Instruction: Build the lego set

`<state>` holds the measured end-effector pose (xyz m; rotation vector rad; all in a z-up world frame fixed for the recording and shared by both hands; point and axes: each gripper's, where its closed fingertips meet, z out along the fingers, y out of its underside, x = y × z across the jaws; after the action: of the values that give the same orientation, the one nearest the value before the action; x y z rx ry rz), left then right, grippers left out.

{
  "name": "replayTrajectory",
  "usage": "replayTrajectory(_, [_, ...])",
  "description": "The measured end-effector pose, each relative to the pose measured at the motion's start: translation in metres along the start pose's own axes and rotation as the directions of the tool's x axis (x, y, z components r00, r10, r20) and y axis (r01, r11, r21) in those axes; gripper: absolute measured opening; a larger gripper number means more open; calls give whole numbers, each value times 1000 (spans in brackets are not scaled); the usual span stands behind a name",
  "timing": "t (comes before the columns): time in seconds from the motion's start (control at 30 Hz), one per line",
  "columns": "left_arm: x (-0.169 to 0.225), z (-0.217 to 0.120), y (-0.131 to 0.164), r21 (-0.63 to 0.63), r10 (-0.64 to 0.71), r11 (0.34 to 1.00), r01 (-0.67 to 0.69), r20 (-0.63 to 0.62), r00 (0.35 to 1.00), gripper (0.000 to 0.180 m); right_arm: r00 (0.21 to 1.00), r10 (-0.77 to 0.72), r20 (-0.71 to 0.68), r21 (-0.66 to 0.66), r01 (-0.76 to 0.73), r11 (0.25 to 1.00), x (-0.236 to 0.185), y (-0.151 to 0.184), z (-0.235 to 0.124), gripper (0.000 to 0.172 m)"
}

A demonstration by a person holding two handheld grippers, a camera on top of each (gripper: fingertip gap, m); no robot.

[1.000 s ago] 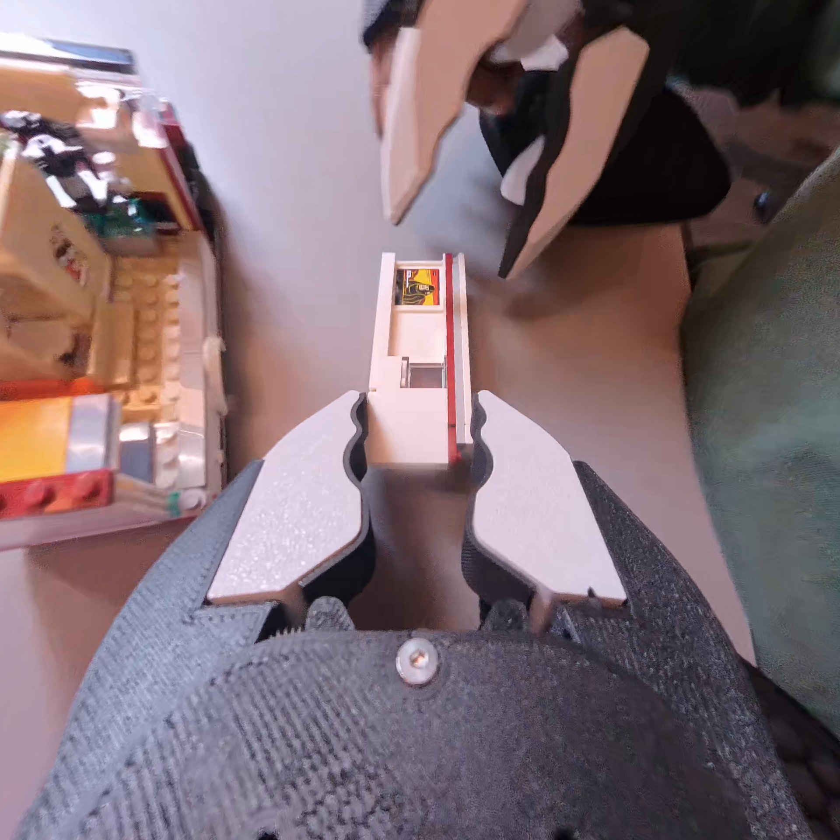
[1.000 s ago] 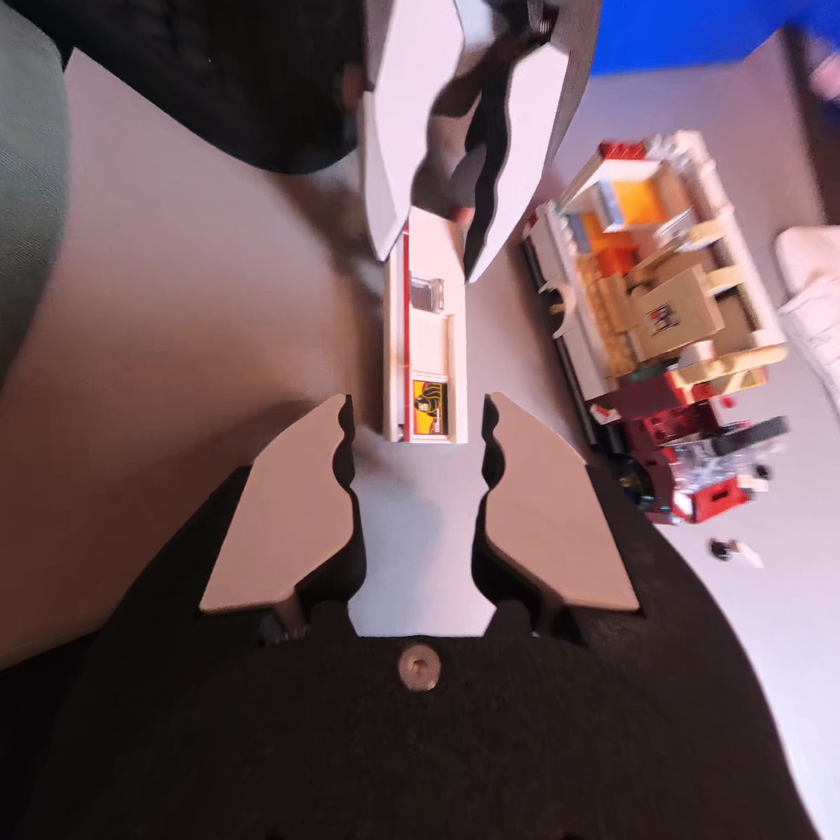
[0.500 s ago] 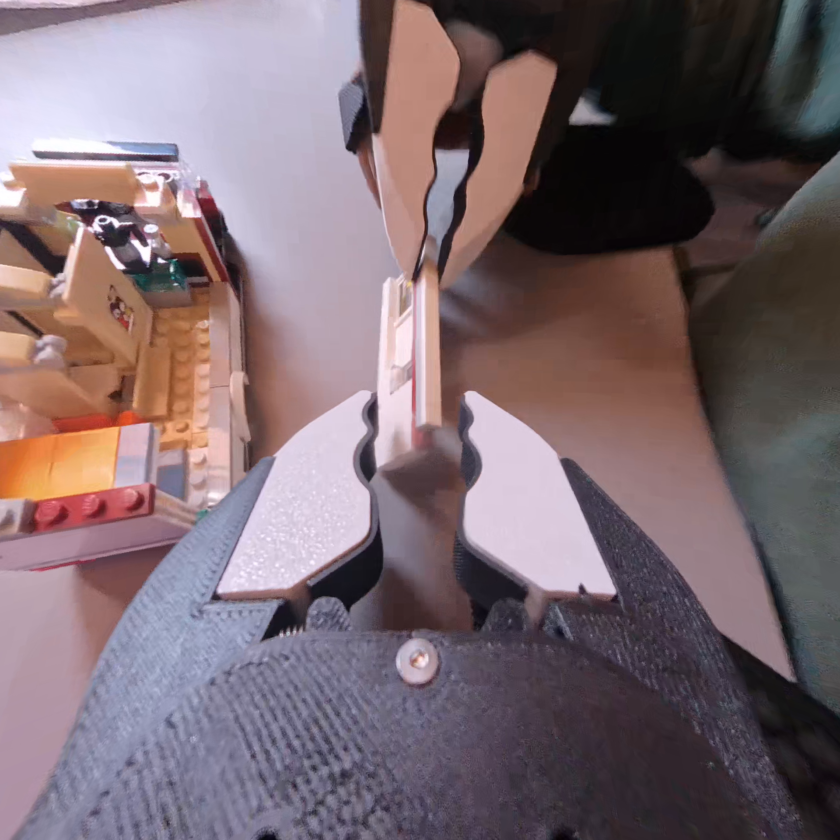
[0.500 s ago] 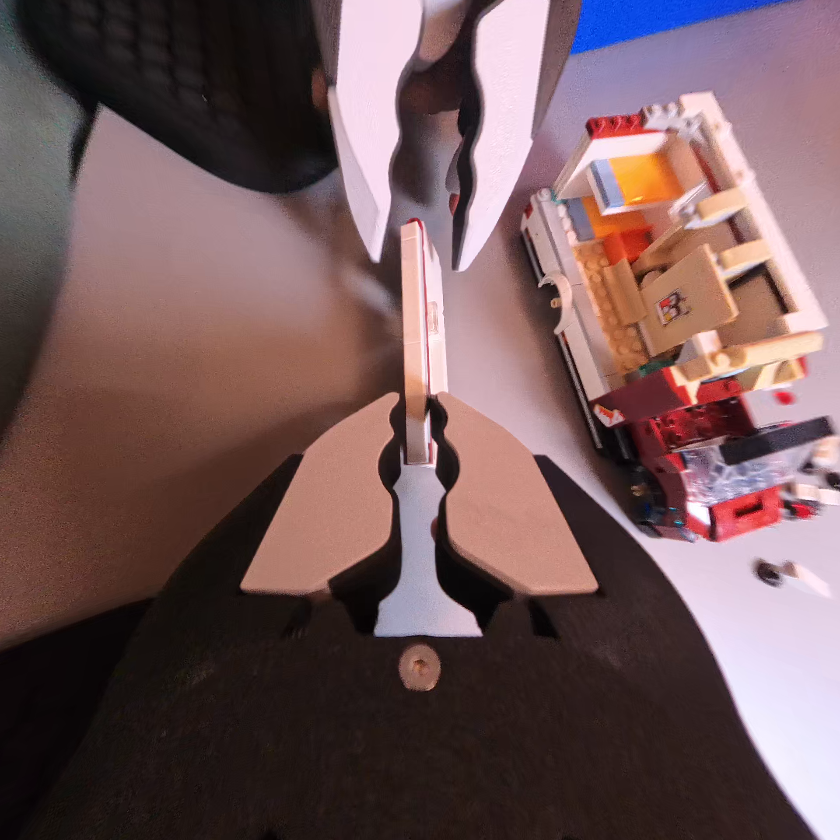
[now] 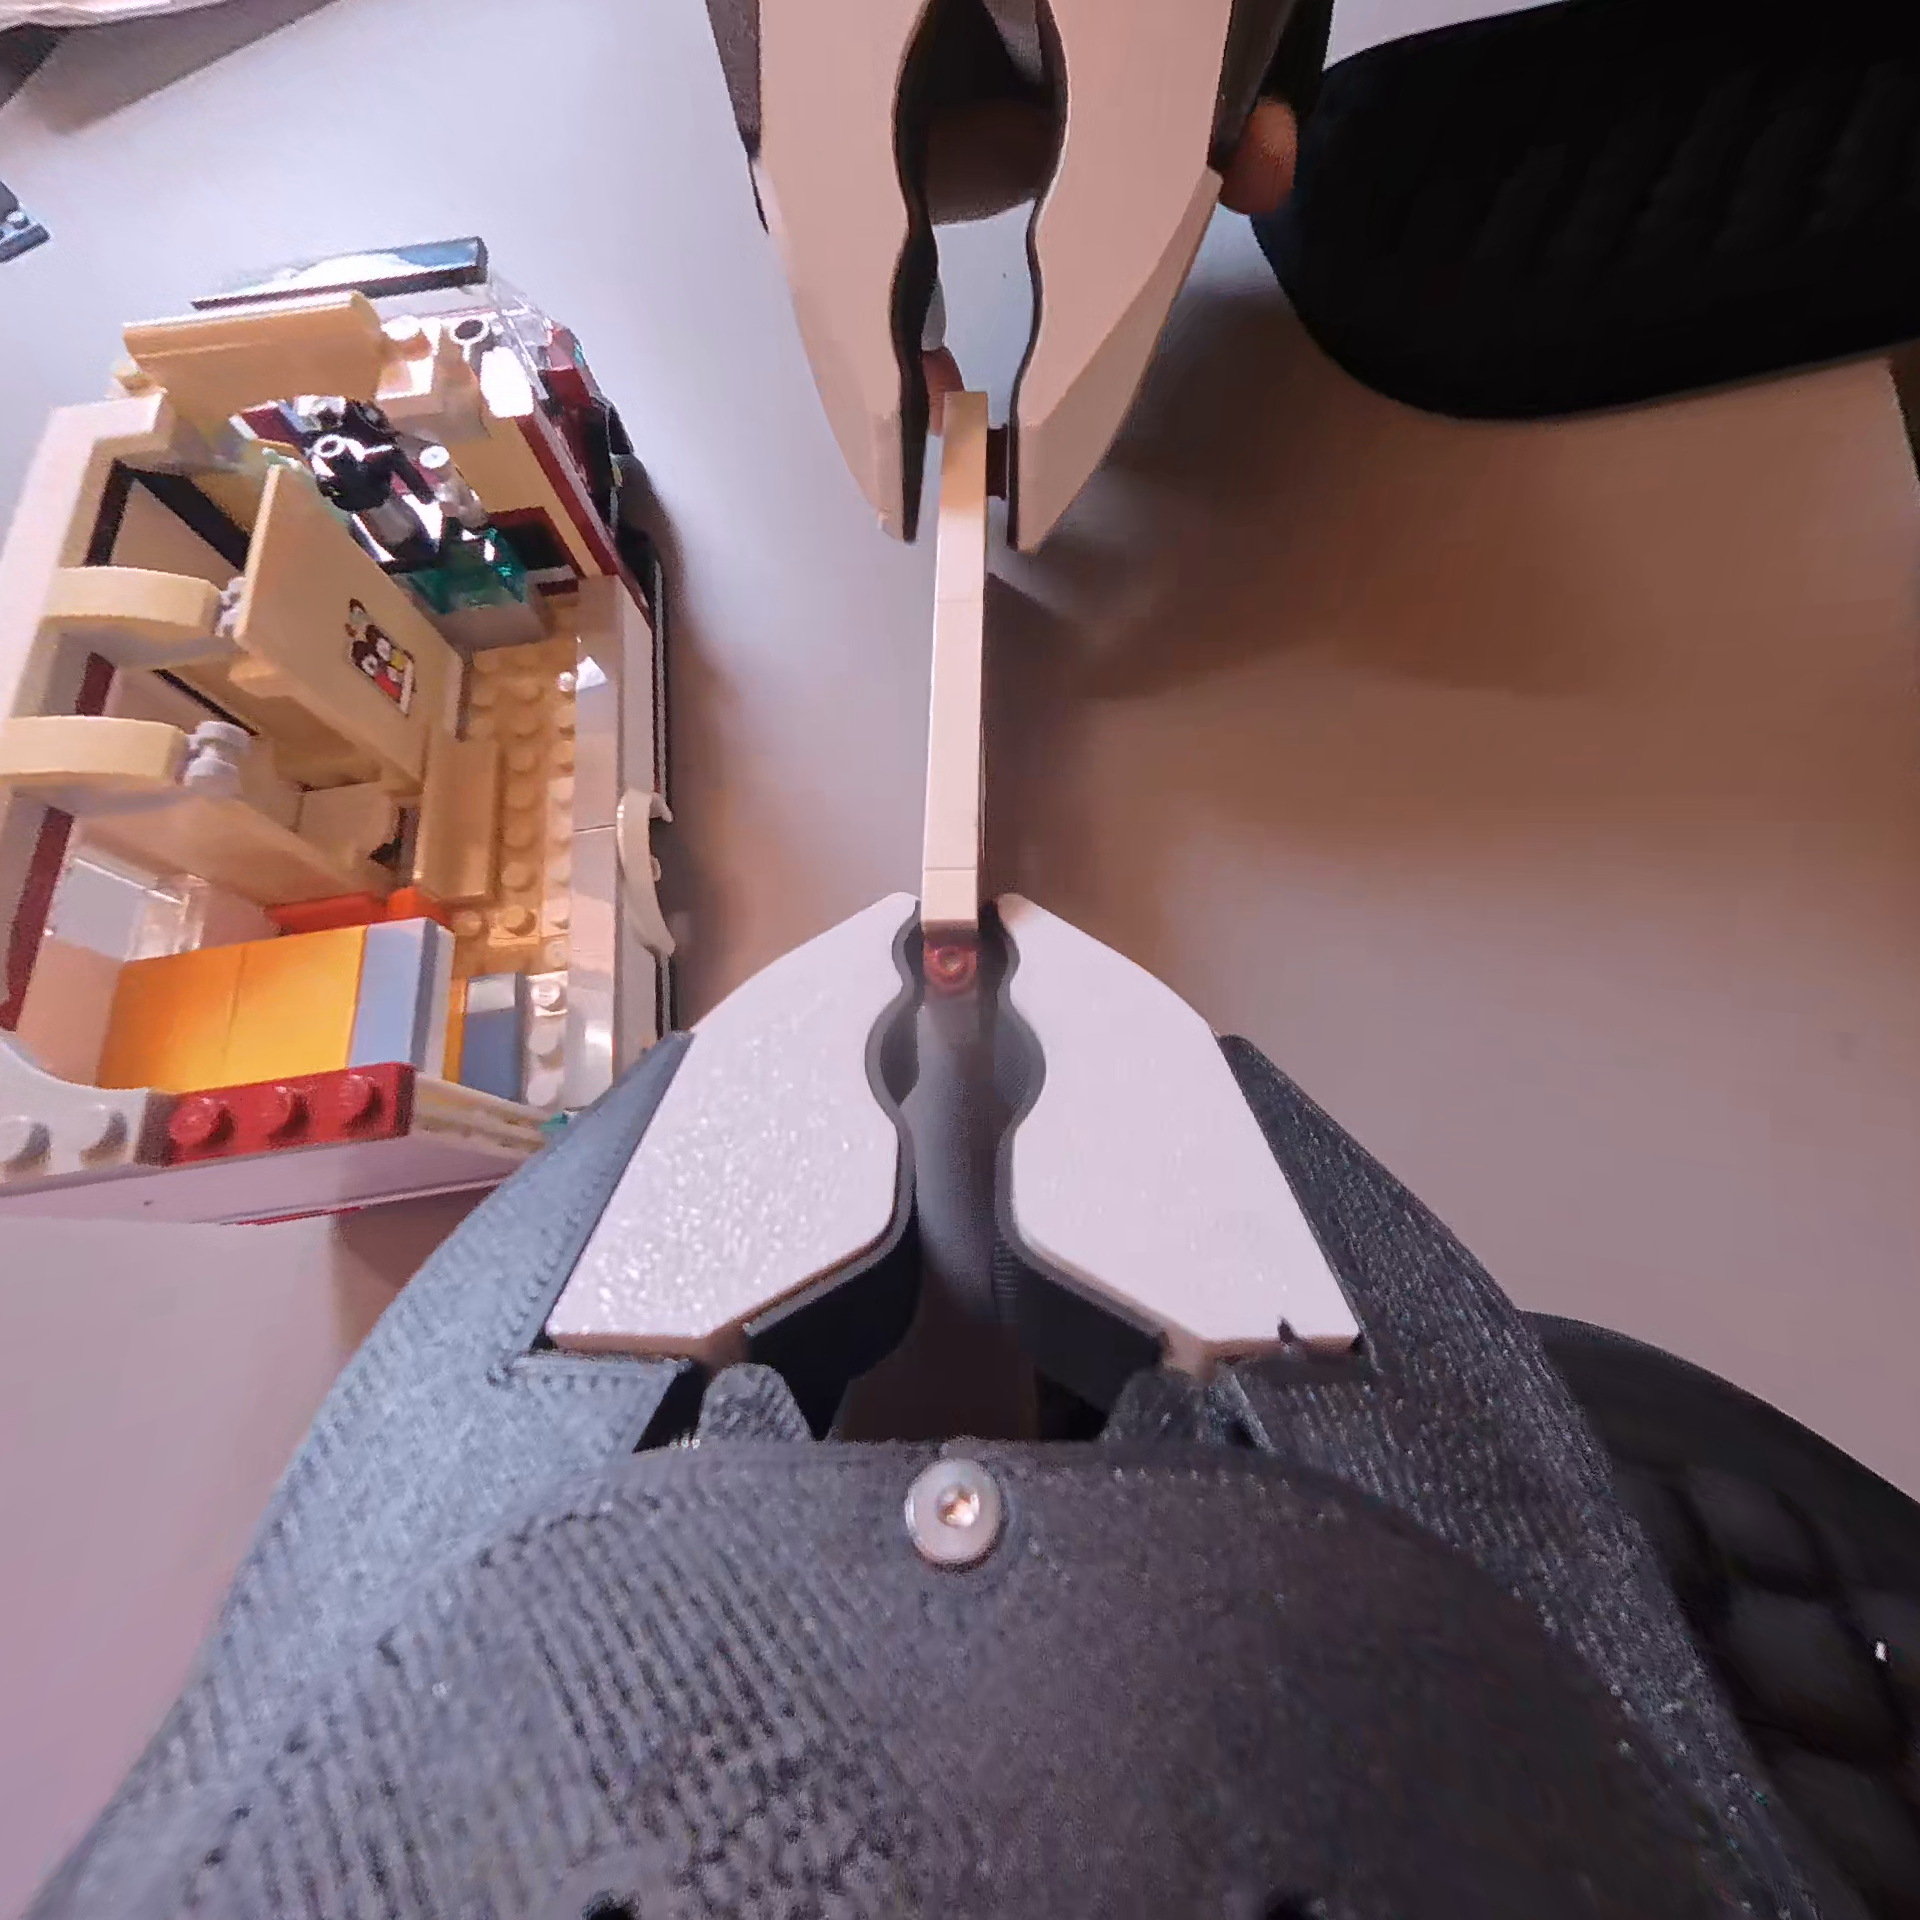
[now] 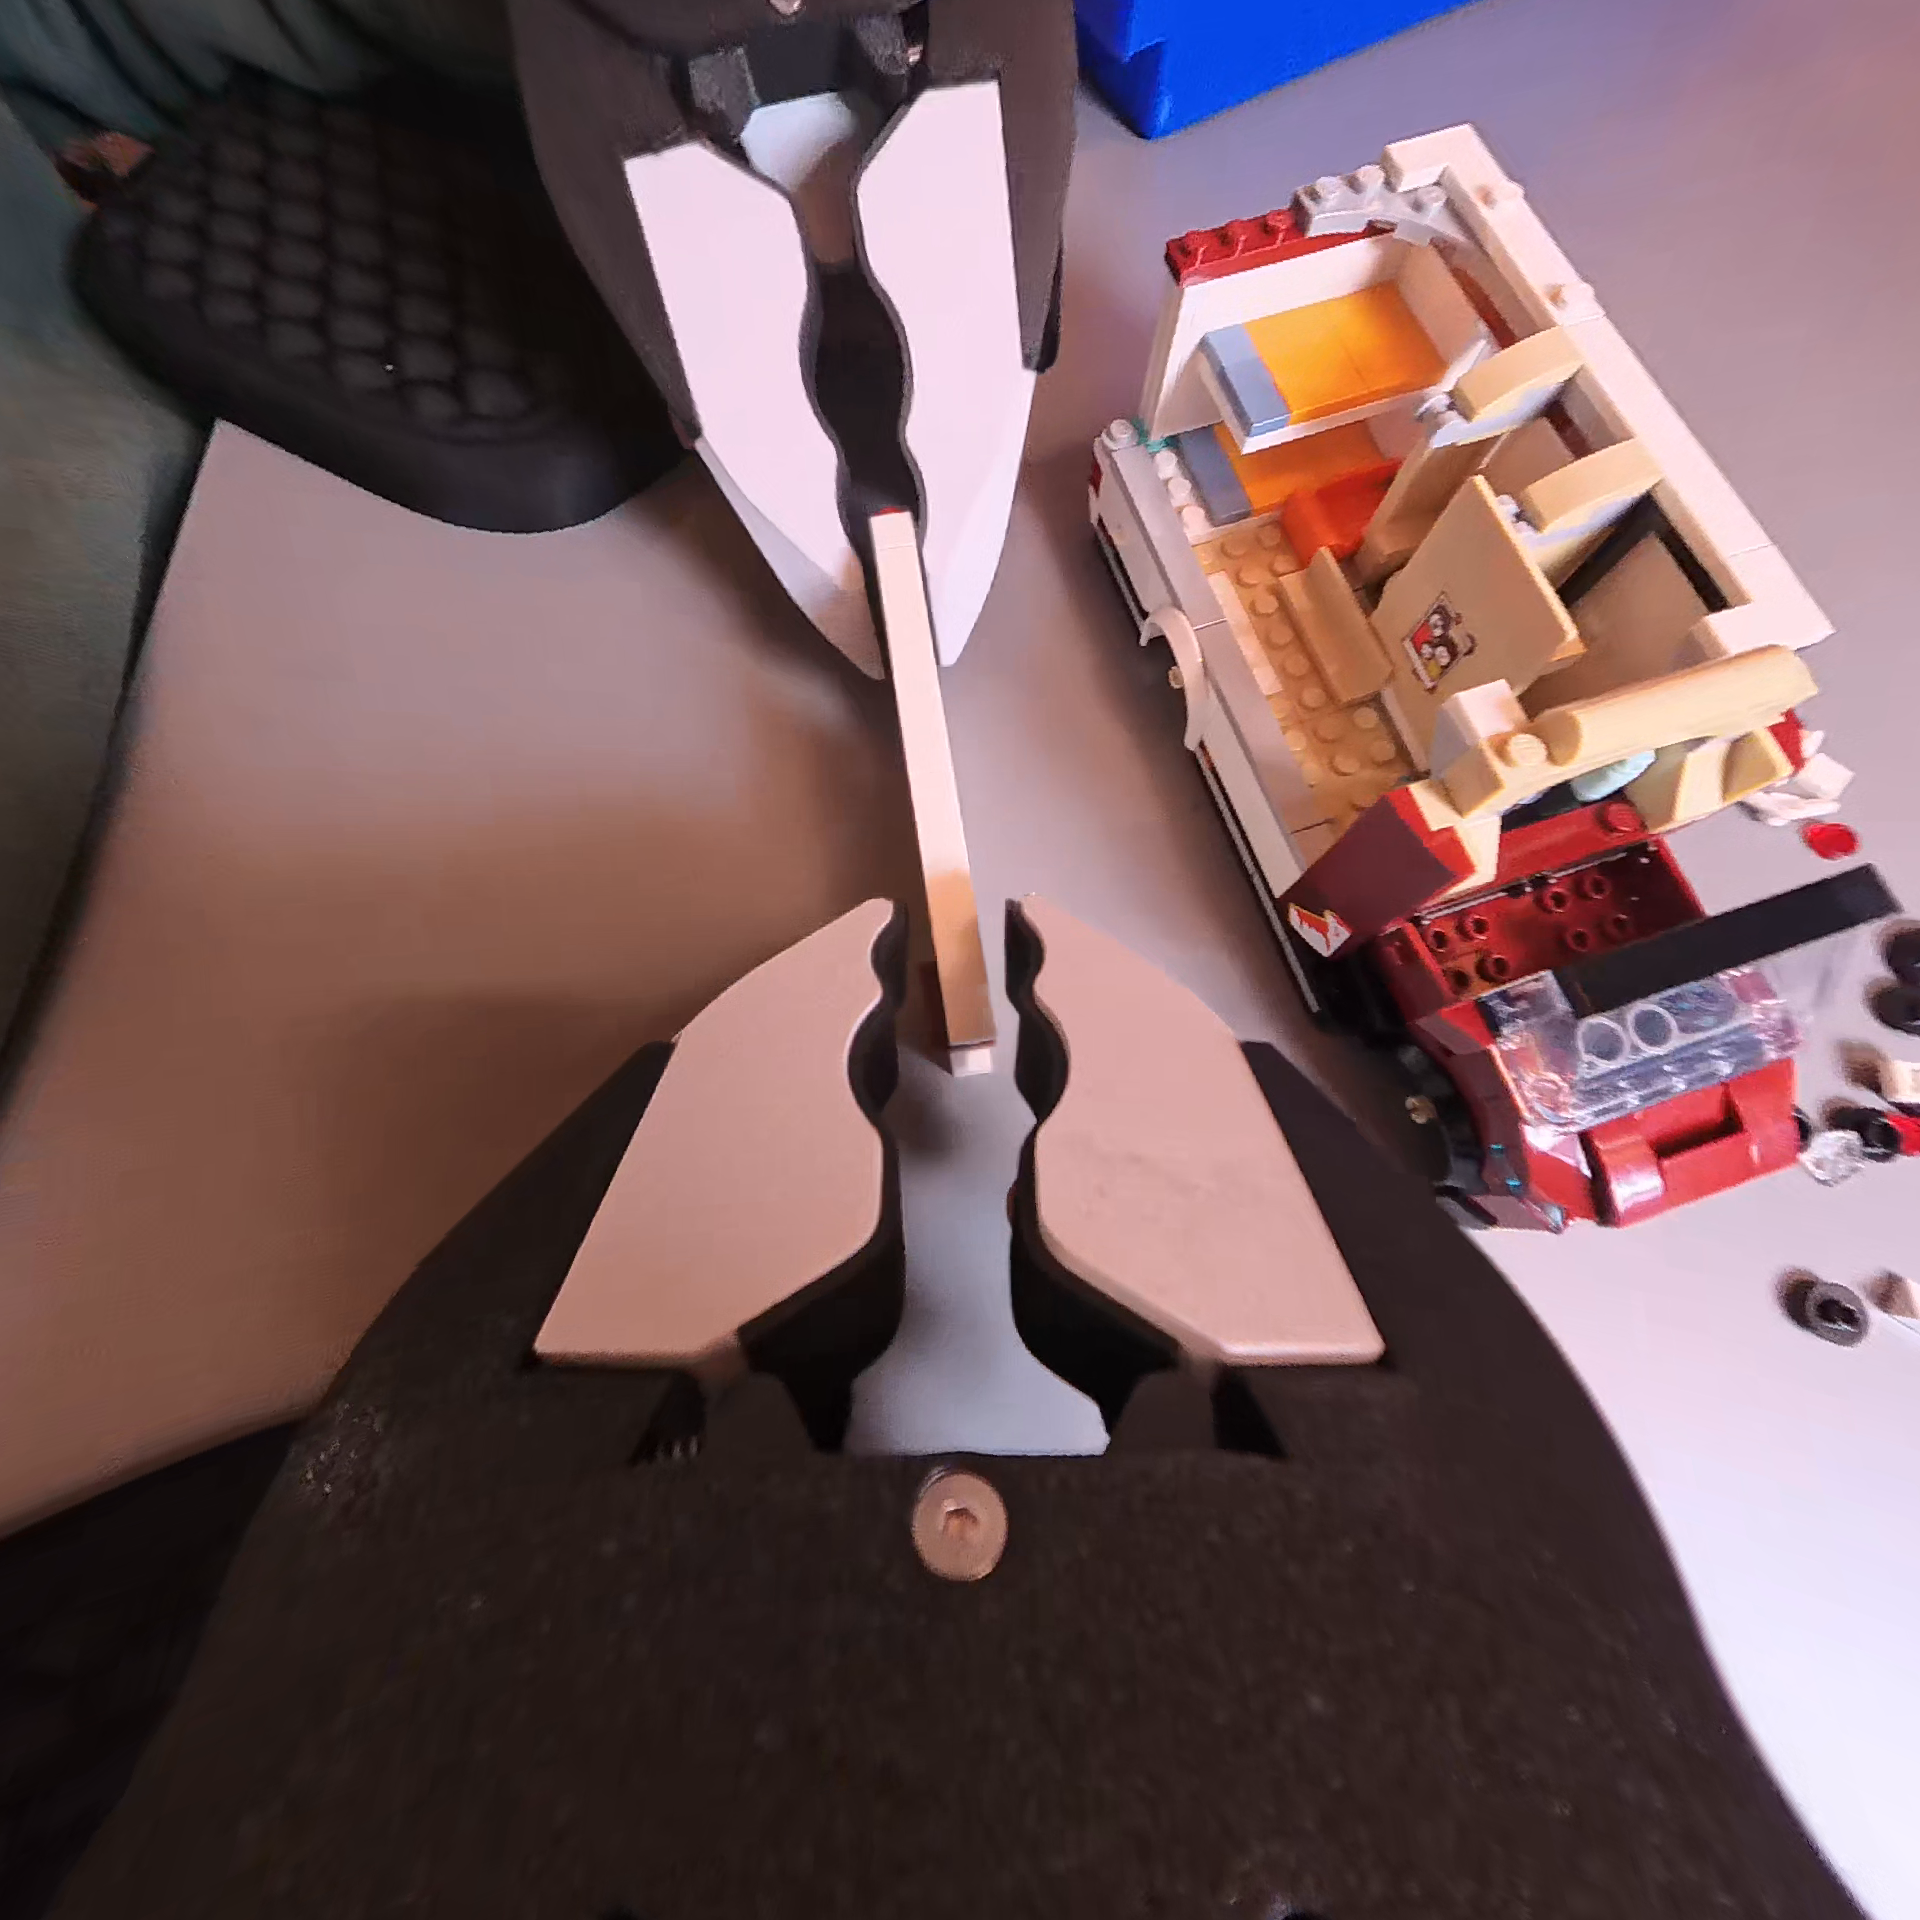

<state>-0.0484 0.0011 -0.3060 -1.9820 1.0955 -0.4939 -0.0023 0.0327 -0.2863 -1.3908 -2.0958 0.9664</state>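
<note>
Now the long white brick-built panel with a dark red strip [image 5: 954, 665] stands on edge between both tools; a second ago it lay flat on the grey worktop [image 5: 1455, 831] with both pairs of tongs spread around its ends. Left tongs [image 5: 956, 914] have closed and pinch the near end, pads pressed on both faces. Right tongs [image 6: 951, 914] had it pinched half a second ago and have since eased off: I see a sliver of gap each side of the panel, so they straddle the far end without gripping. As I read it, the panel has passed from right to left. I can't tell whether its lower edge touches the worktop. The half-built tan, white and dark red brick vehicle [image 6: 1455, 675] sits just beside the panel on the left-tool side, not touching it. A few small loose black and tan pieces [image 6: 1829, 1314] lie past its front, and a blue box [image 6: 1247, 62] is behind it.
</note>
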Motion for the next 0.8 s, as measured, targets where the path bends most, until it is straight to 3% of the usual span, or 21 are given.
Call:
replayTrajectory(0.27, [-3, -2, -2, 22, -6, 1000, 6, 13, 1000, 15, 999, -44, -20, -25, 43, 999, 0, 3, 9, 18])
replayTrajectory(0.5, [-2, -7, -10, 63, -10, 998, 10, 7, 1000, 28, 999, -33, -33, 26, 33, 999, 0, -7, 2, 33])
replayTrajectory(0.63, [-3, -28, -37, 232, -55, 971, 62, -37, 998, 37, 998, -3, -67, 137, 12, 991, 6, -25, -19, 54])
replayTrajectory(0.73, [-19, -55, -61, 403, -109, 910, 100, 0, 994, 35, 988, 30, -153, 260, 11, 966, 22, -42, -42, 55])
replayTrajectory(0.8, [-35, -72, -67, 473, -138, 877, 84, 82, 987, 31, 970, 67, -233, 343, 17, 939, 36, -50, -58, 44])
